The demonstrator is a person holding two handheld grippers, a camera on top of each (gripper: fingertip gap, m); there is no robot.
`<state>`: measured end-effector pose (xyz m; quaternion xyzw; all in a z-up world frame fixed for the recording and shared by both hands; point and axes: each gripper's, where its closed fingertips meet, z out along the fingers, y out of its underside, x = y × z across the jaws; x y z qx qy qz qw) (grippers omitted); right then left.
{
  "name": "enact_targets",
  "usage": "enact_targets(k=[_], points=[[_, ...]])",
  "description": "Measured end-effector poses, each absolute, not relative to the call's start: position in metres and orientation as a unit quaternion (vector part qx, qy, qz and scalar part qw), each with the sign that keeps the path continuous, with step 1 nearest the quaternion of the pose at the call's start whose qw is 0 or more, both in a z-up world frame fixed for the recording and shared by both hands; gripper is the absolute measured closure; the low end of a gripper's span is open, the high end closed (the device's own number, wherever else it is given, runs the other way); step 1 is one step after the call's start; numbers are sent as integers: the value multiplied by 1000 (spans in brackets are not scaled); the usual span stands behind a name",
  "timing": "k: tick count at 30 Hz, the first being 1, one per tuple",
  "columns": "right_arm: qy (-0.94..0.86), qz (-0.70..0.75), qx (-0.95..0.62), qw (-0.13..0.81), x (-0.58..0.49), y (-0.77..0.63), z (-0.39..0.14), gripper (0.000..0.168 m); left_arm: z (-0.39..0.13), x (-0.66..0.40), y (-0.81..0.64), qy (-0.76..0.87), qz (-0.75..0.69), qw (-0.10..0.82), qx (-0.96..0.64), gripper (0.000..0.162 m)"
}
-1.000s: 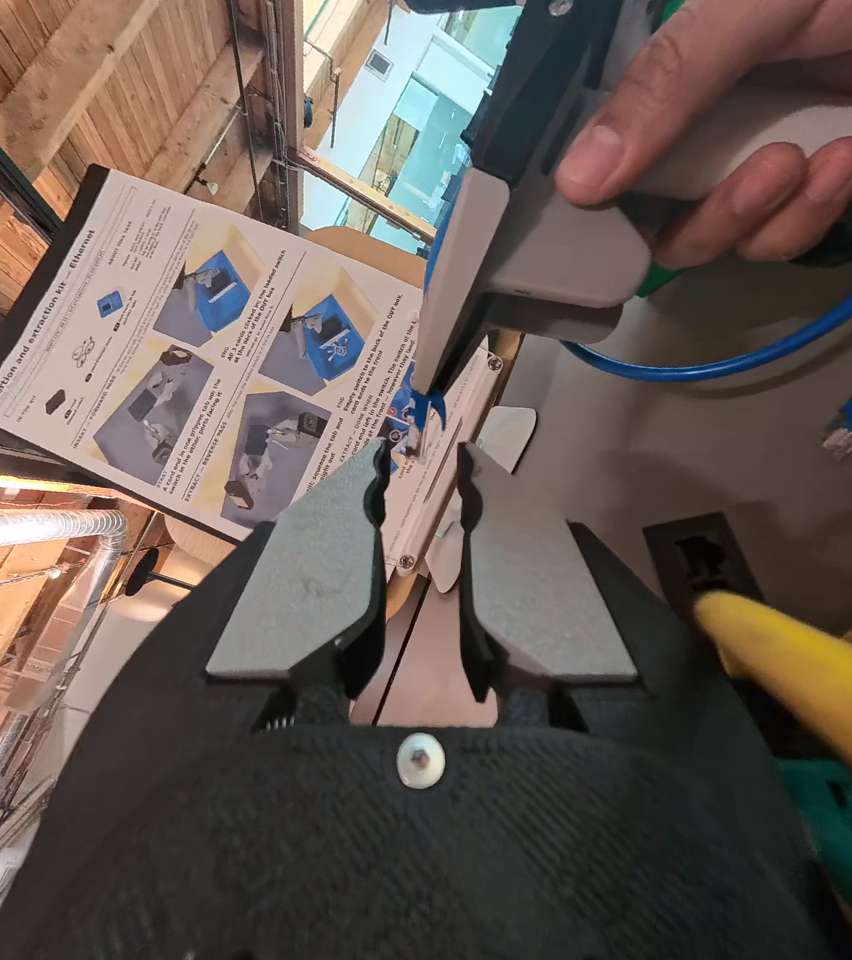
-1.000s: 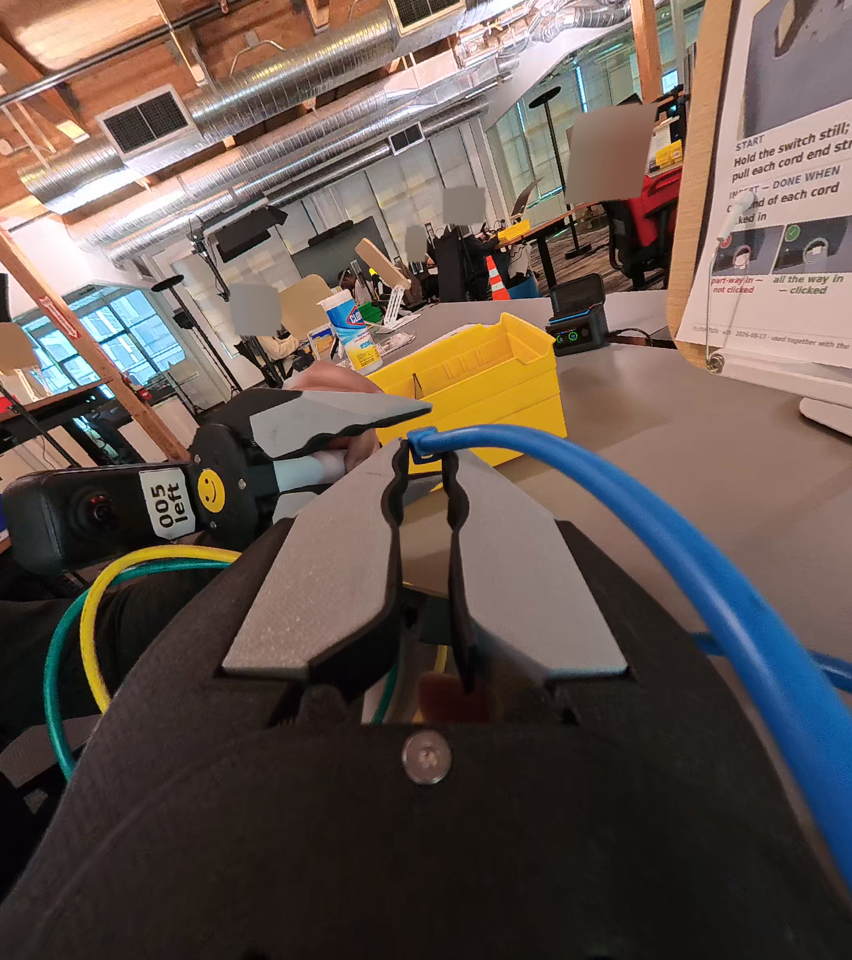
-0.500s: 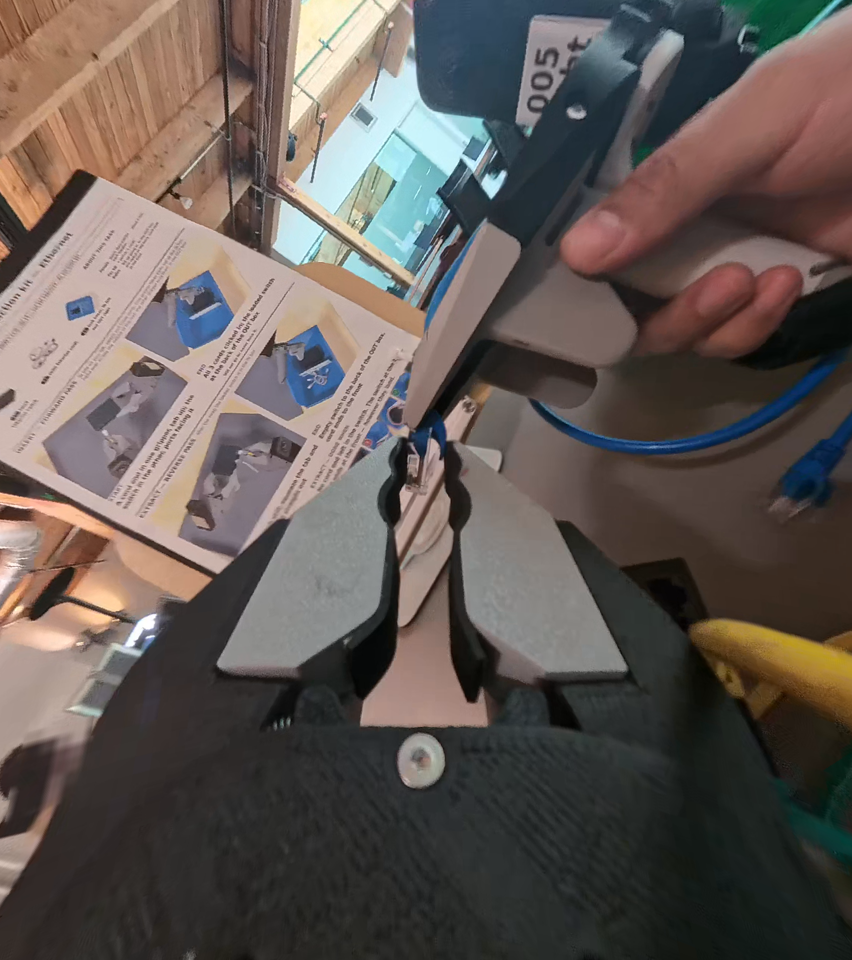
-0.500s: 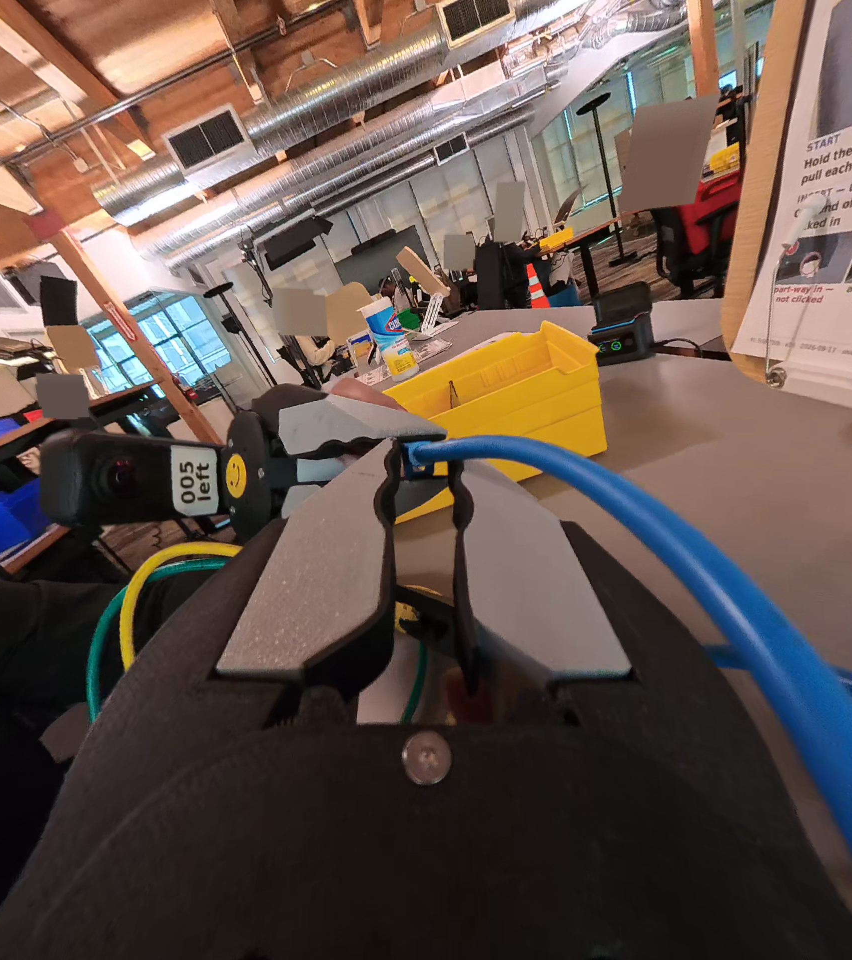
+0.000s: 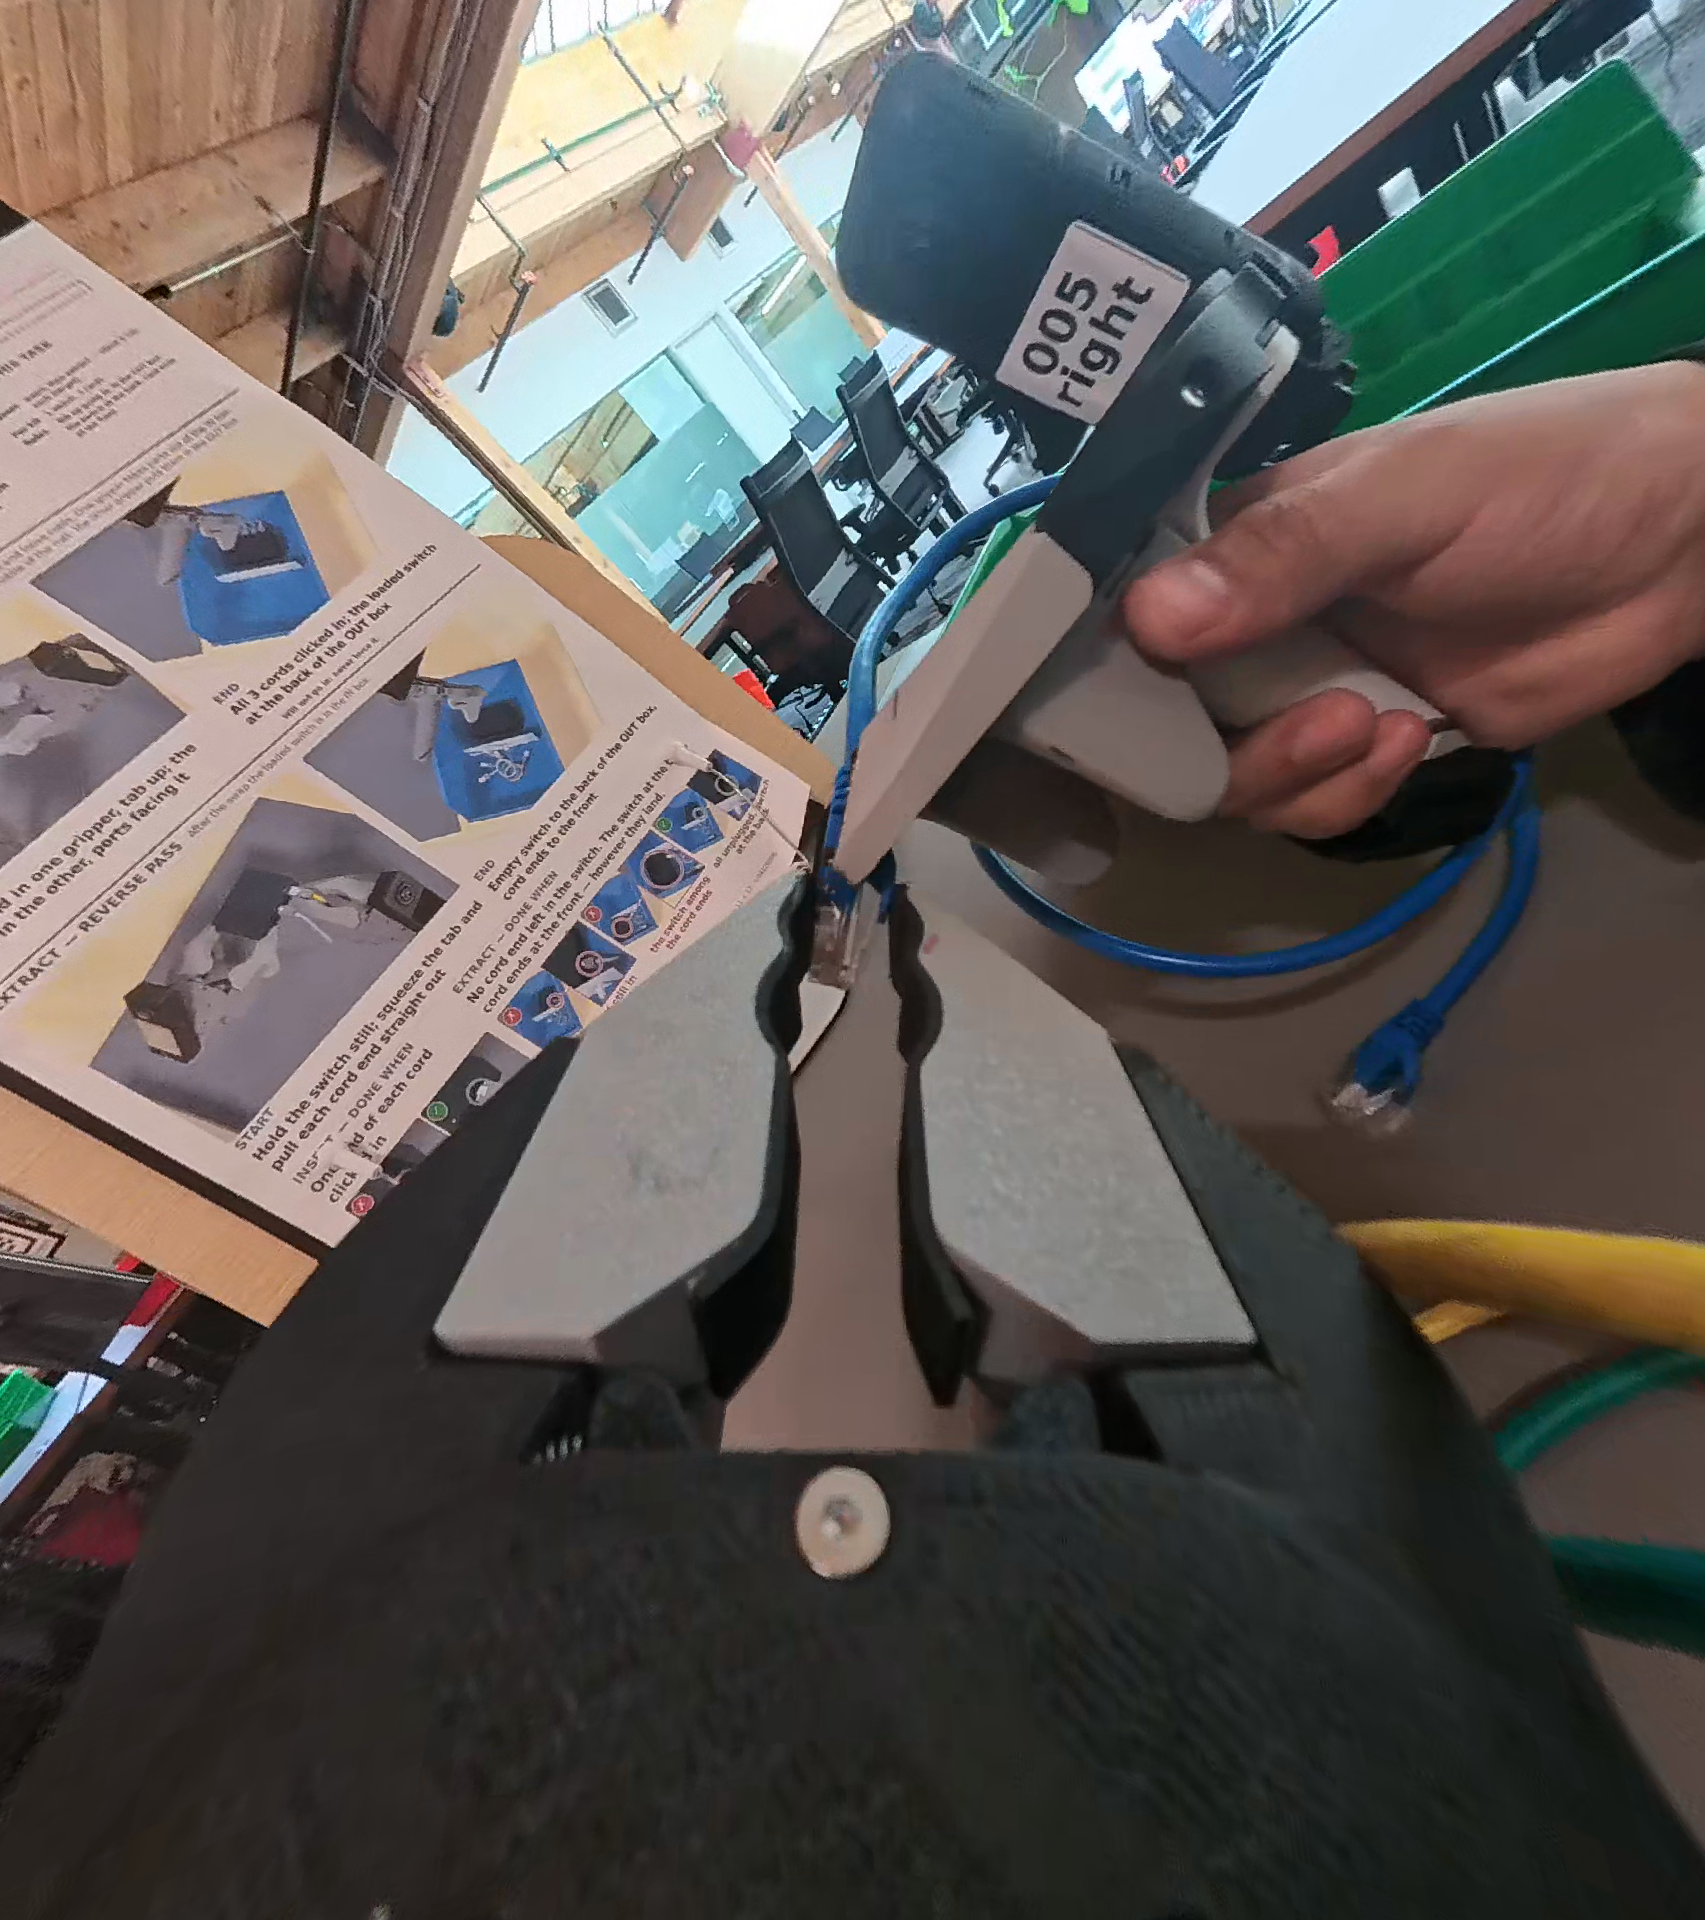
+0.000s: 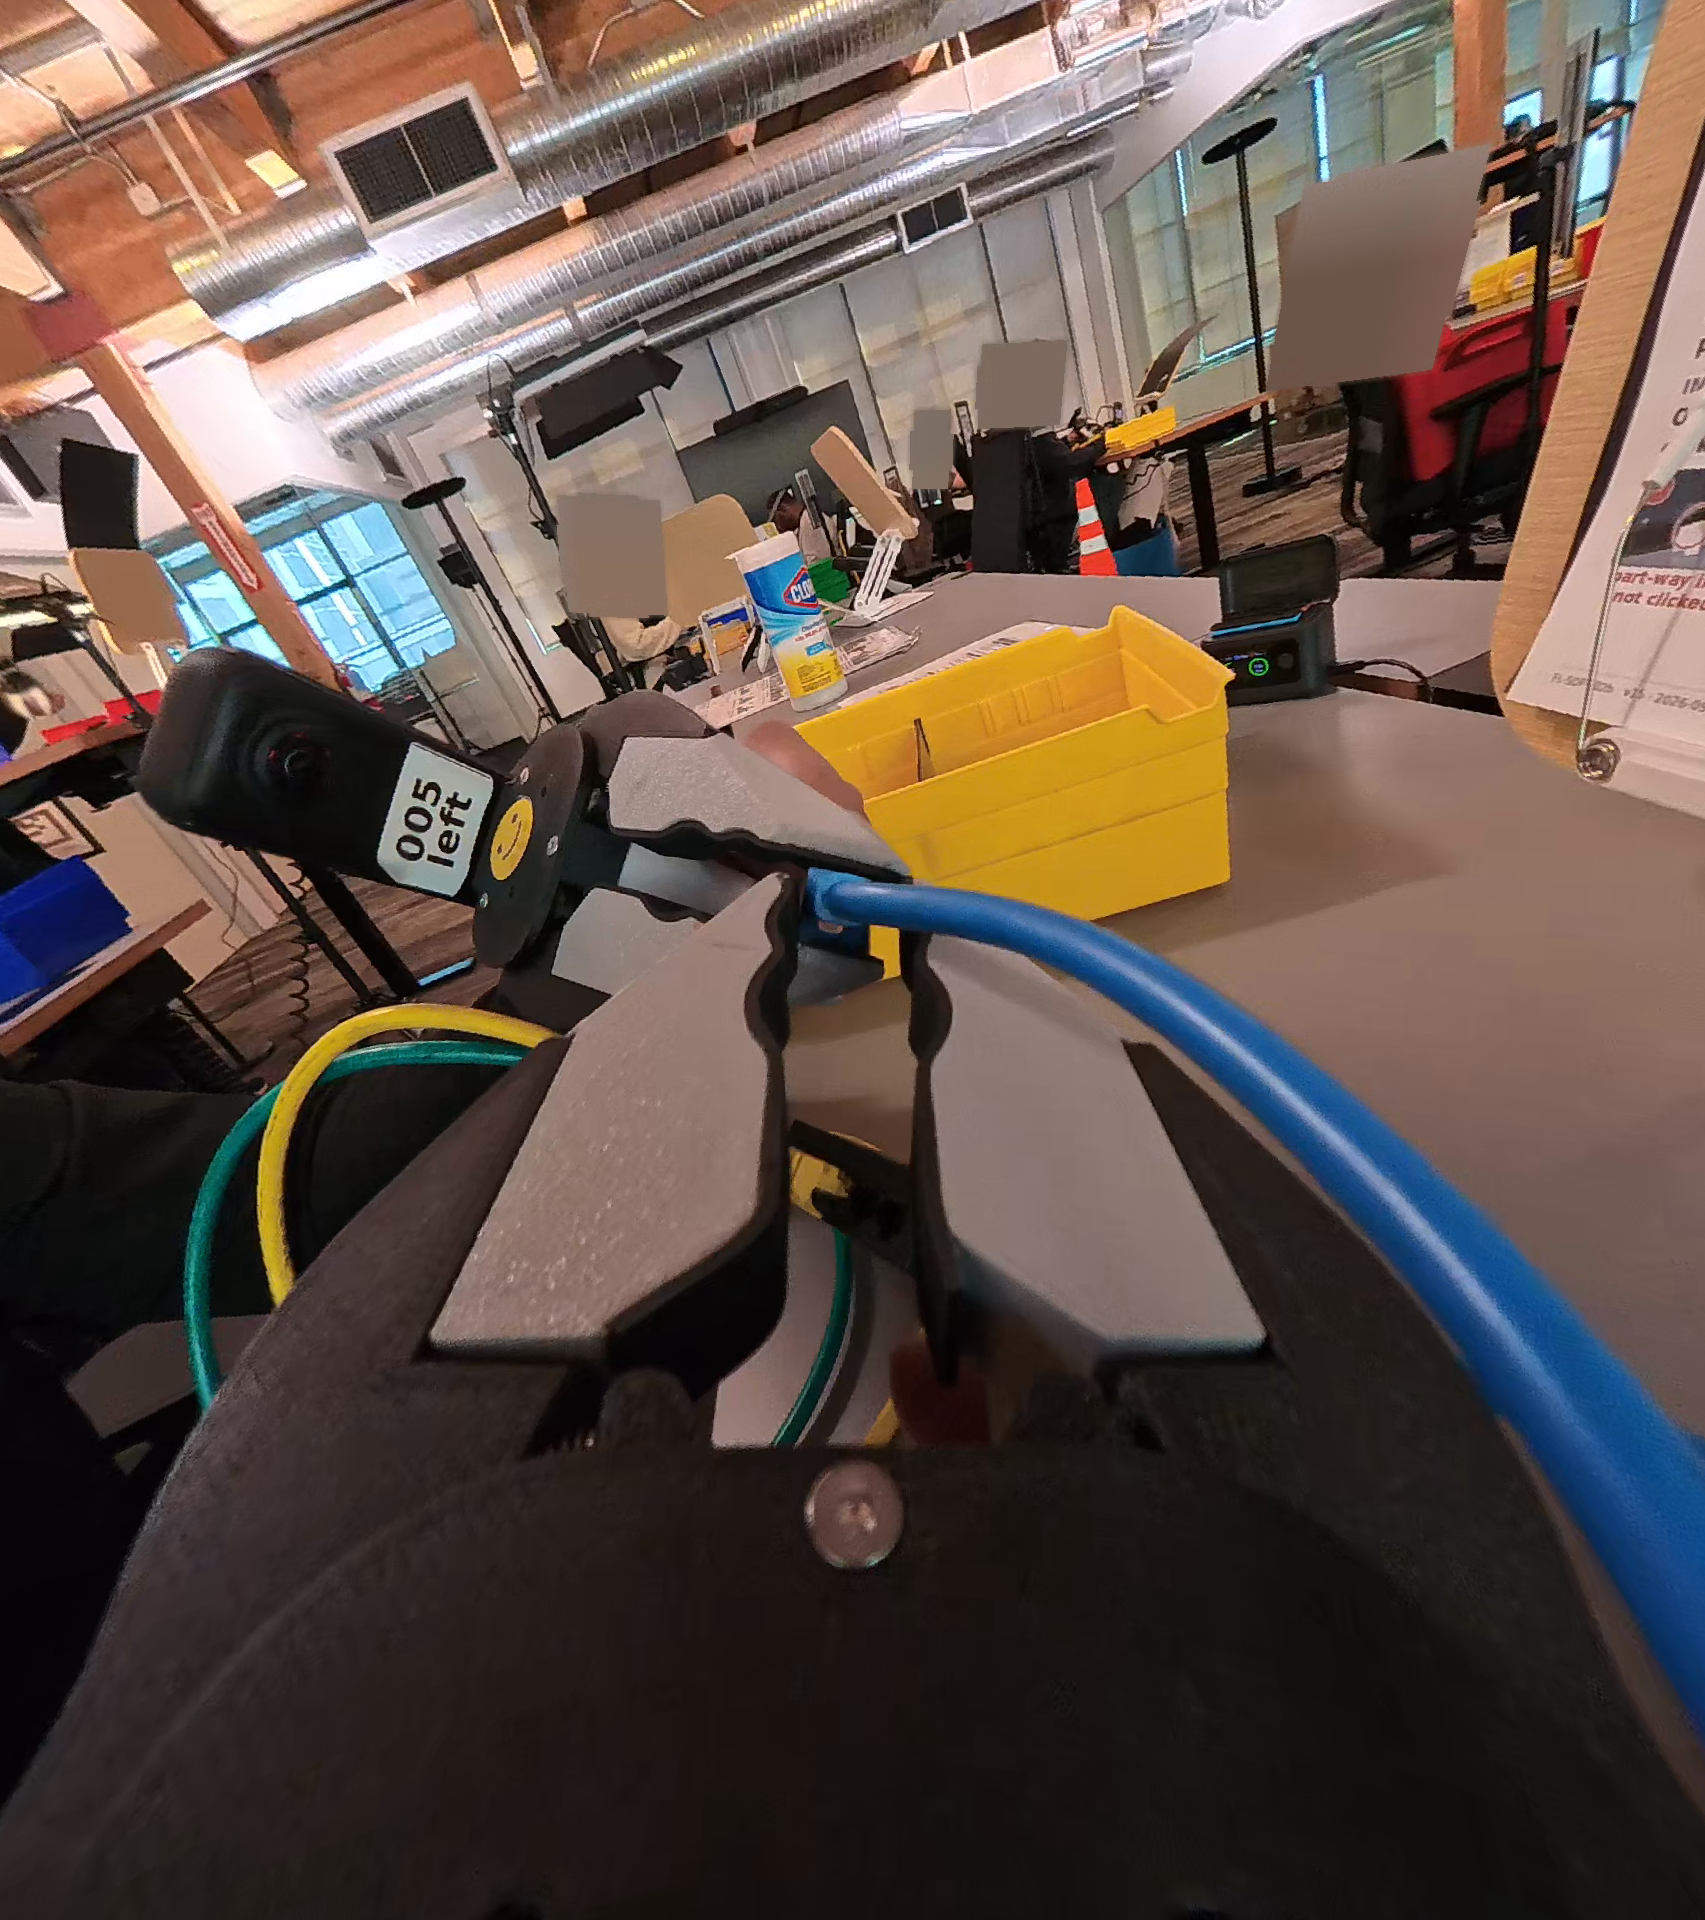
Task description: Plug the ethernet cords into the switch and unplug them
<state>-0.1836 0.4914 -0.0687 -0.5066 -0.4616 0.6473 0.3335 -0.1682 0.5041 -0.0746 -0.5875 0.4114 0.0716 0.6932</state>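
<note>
The grey table [image 6: 1450, 987] is carrying the instruction board [image 5: 256, 779], which is standing at its far edge. A yellow bin [image 6: 1035, 790] is sitting left of the board. Just in front of the board, a hand [image 5: 1450, 603] is holding the right gripper [image 6: 845, 914] tip to tip with the left gripper [image 5: 846, 935]. The blue ethernet cord [image 6: 1243, 1101] is looping from those tips down onto the table, its free end [image 5: 1383, 1070] lying right of the board. Yellow [image 5: 1554, 1288] and green [image 5: 1658, 1600] cords are trailing nearer. The blue cord's clear plug [image 5: 835, 940] is hanging between the left fingers, which are standing slightly apart. The cord is crossing the right fingertips, also parted. I cannot tell which pair is gripping.
</note>
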Motion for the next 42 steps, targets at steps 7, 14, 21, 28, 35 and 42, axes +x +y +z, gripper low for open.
enact_targets(k=[7,14,21,28,35,42], points=[[-470,625,-523,340,-184,496,-77,158,-83,-170,510,414,102,680,-597,149],[-439,638,-550,312,-186,503,-84,160,-90,-174,516,393,89,662,-632,148],[-401,601,-571,391,-169,538,-76,160,-52,-257,500,228,10,690,-687,150],[-401,603,-574,383,-170,539,-78,160,-122,-254,447,278,30,556,-783,108],[-410,595,-566,397,-168,536,-73,160,-189,-234,421,326,70,462,-822,103],[-455,587,-556,372,-176,517,-80,160,-193,-212,463,365,137,497,-776,110]])
